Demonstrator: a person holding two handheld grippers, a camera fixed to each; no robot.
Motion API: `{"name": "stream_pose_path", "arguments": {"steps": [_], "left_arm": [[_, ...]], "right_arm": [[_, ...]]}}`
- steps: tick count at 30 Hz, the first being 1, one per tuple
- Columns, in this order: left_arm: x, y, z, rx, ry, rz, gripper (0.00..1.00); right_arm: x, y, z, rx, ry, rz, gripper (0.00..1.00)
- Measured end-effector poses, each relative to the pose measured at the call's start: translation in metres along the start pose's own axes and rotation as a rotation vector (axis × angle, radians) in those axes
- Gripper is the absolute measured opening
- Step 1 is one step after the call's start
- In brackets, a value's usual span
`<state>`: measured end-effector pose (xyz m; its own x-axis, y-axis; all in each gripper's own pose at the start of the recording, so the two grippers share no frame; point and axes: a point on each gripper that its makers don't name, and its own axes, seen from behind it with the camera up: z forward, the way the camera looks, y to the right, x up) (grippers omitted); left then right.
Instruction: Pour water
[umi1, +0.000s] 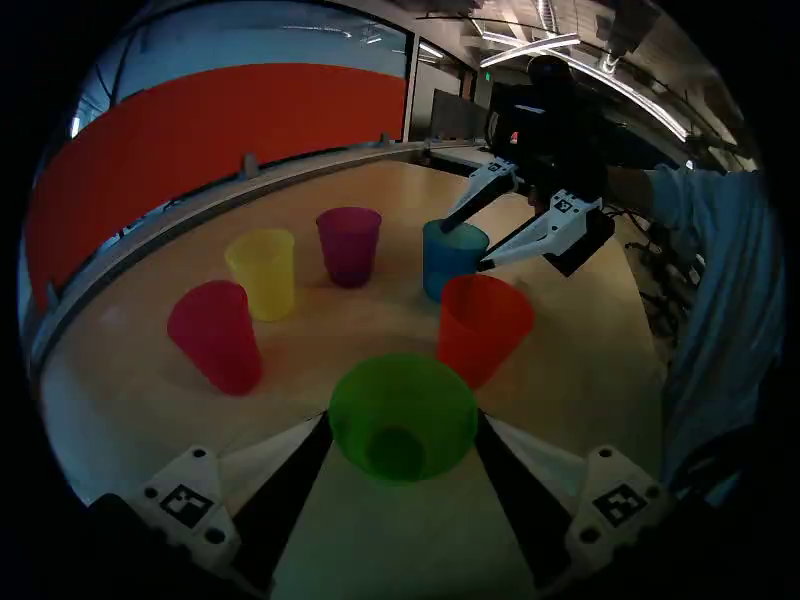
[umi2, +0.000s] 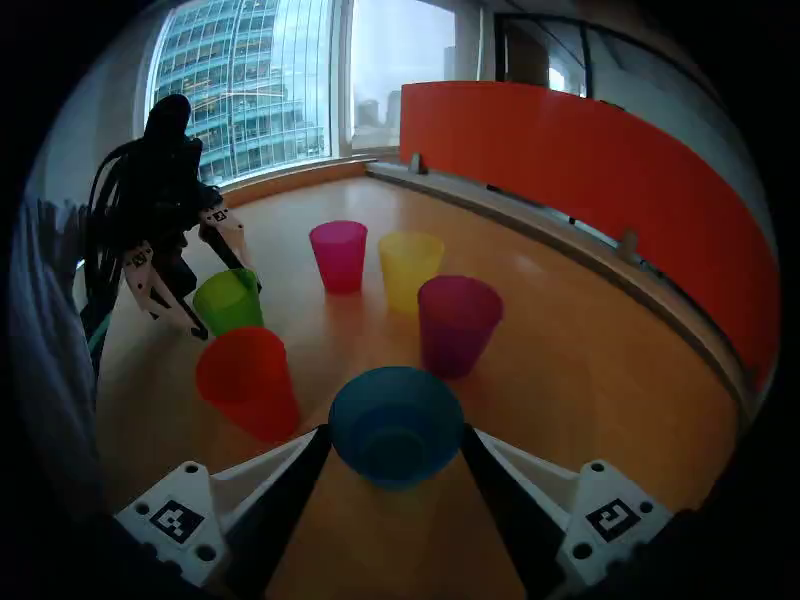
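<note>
A green cup (umi1: 402, 405) sits between the fingers of my left gripper (umi1: 403, 422), both fingers pressing its sides; I look down into its mouth. In the right gripper view a blue cup (umi2: 396, 415) is held the same way by my right gripper (umi2: 396, 435). The blue cup (umi1: 450, 262) and right gripper (umi1: 462, 248) also appear farther off in the left gripper view. The green cup (umi2: 228, 298) and left gripper (umi2: 228, 306) show at the left of the right gripper view. Whether either cup holds water cannot be told.
On the wooden table (umi1: 580, 390) stand an orange cup (umi1: 483, 325) between the two held cups, plus pink (umi1: 215, 335), yellow (umi1: 263, 272) and purple (umi1: 348, 245) cups. An orange wall panel (umi1: 220, 120) runs behind the table. A person's sleeve (umi1: 720, 290) is at the right.
</note>
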<state>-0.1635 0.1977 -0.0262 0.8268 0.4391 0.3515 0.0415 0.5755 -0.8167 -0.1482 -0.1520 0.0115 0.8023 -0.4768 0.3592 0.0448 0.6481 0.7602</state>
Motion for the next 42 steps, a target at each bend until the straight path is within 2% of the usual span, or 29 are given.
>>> {"name": "stream_pose_path", "arguments": {"steps": [5, 13, 30, 34, 42], "left_arm": [[0.000, -0.001, 0.001, 0.001, -0.004, 0.004, 0.99], [0.001, -0.001, 0.004, 0.004, -0.005, 0.002, 0.87], [0.000, -0.001, 0.004, 0.007, -0.011, 0.010, 0.87], [0.000, 0.000, 0.004, 0.009, -0.011, 0.010, 0.87], [0.000, 0.001, 0.003, 0.008, -0.008, 0.011, 0.87]], "right_arm": [[0.000, 0.001, 0.001, -0.001, 0.001, -0.002, 1.00], [-0.001, 0.001, 0.003, 0.000, -0.001, -0.002, 1.00], [-0.001, 0.000, 0.018, -0.001, 0.004, -0.012, 0.99], [-0.002, 0.001, 0.019, -0.005, 0.008, -0.017, 0.92], [-0.002, 0.001, 0.016, -0.016, 0.016, -0.022, 0.91]]}}
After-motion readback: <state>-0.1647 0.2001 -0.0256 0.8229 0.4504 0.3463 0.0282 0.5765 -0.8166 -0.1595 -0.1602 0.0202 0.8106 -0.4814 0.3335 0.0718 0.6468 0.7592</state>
